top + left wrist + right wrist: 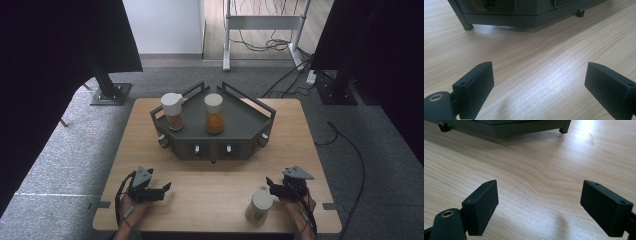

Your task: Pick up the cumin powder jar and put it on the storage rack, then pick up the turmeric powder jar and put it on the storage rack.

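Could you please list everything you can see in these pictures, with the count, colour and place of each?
jars on rack: two, white lids, brownish and orange contents, standing on the rack.
jar on table: one, white lid, pale contents, near the front edge beside the right gripper.
rack: one, dark grey, railed, at the far middle of the table.
table: one, light wood.
desk frame: one, white, on the floor behind.
cables: several, black, on the grey carpet at right.
left gripper: black, open, nothing between its jaws.
right gripper: black, open, nothing between its jaws.

Smooth wood table (215, 180) (faintly glossy)
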{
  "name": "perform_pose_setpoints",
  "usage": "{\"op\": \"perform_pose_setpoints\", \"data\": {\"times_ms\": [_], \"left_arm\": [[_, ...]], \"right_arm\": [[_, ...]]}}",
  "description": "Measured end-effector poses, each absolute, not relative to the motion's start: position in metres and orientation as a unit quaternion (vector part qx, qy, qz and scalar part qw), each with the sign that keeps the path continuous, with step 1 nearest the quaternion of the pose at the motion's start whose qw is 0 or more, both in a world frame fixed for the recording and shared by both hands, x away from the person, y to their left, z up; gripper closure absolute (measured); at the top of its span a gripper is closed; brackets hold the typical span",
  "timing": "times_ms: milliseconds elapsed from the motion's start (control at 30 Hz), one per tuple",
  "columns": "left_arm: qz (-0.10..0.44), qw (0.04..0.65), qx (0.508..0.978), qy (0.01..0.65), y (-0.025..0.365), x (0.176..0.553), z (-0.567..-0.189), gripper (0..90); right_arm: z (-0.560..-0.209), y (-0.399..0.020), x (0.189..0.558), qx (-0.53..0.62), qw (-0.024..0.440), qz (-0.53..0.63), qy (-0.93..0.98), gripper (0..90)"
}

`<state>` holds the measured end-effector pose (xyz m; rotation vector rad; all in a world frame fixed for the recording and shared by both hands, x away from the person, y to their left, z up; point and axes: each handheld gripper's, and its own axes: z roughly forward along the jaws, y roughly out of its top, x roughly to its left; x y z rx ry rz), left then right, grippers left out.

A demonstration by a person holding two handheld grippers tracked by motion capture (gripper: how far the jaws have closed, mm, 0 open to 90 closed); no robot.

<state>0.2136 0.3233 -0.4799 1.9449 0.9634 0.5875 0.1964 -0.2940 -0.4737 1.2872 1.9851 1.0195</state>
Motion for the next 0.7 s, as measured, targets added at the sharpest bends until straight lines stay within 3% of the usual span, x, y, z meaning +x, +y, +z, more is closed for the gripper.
{"op": "perform_pose_setpoints", "data": {"times_ms": [700], "left_arm": [[0.237, 0.433, 0.779, 0.386, 0.3246, 0.2131, -0.4797, 8.8]], "right_arm": [[-0.4757, -0.292, 0.1941, 0.476, 0.281, 0.378, 0.742, 13.8]]}}
